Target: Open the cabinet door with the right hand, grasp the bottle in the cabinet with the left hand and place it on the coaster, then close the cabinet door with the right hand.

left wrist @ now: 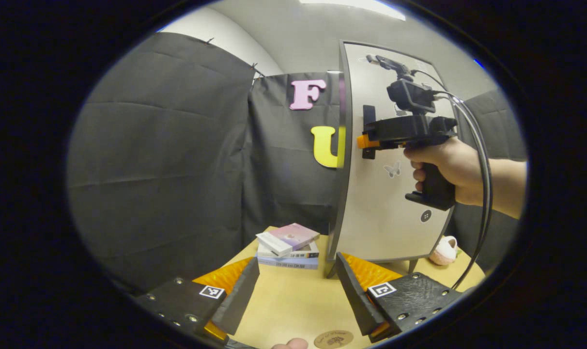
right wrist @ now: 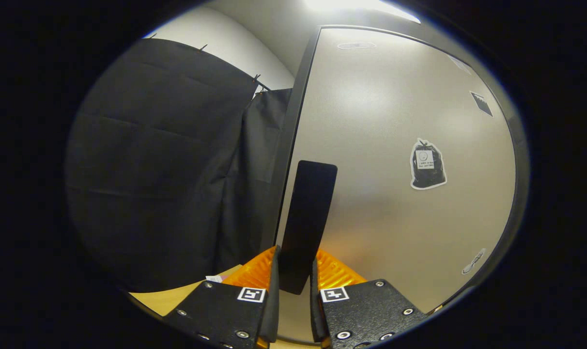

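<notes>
- So far, judging by how things lie, only the first step is under way: the tall pale-grey cabinet door (left wrist: 385, 194) looks shut or nearly so, and the bottle is hidden behind it, so fetching it, setting it down and closing up are all left.
- Nearest, in the left gripper view, the left gripper (left wrist: 298, 291) hangs over the pale wooden bench (left wrist: 293, 300) with its jaws spread wide on nothing; the round brown cork coaster (left wrist: 333, 339) lies bare at the near edge, just below them.
- Farther back, a small stack of books (left wrist: 288, 247) sits by the cabinet's foot.
- Farthest, the right gripper (right wrist: 294, 286) has its jaws pinching the flat black upright door handle (right wrist: 307, 218), which stands between them, close to the door's left edge.
</notes>
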The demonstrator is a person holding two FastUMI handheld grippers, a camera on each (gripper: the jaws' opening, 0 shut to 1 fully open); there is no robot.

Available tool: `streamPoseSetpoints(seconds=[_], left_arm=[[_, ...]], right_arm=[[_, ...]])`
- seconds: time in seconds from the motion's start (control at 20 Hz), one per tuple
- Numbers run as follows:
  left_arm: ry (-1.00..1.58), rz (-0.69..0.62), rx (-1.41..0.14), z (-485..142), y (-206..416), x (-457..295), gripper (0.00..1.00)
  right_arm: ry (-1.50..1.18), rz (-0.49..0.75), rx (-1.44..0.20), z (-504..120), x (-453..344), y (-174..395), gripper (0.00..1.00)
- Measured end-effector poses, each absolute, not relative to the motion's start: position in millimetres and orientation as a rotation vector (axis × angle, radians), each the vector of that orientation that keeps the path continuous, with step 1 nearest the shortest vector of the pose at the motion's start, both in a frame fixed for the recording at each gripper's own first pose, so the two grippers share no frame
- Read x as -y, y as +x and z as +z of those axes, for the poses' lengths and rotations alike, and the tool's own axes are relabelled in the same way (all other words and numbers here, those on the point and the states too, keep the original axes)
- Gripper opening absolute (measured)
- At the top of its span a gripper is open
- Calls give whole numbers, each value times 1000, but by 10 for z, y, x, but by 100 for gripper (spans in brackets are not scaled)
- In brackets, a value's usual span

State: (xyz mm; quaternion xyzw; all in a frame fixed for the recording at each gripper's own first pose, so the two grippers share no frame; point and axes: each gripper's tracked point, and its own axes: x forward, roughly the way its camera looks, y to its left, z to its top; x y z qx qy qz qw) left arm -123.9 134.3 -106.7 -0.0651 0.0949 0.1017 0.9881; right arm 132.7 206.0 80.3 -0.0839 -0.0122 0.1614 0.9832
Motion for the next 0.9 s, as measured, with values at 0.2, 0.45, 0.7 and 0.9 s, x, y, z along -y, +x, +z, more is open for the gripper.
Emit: streamPoseSetpoints(seconds=[0.2,0.45,0.7,0.9], left_arm=[[-107,202,-173,-1030,-1156,-1355,87],[-93,168,-150,-1011,-1058,-1319,91],[-95,133,-149,-1026,-987,-1280,91],[-68,141,-133,-895,-989,-1182,92]], right_arm=[[-149,384,-4,794,-2075,1274,23],[-139,470,-30,793,-2069,1110,22],[-113,519,-53,792,-2010,957,22],[-100,567,-57,762,-1939,879,22]])
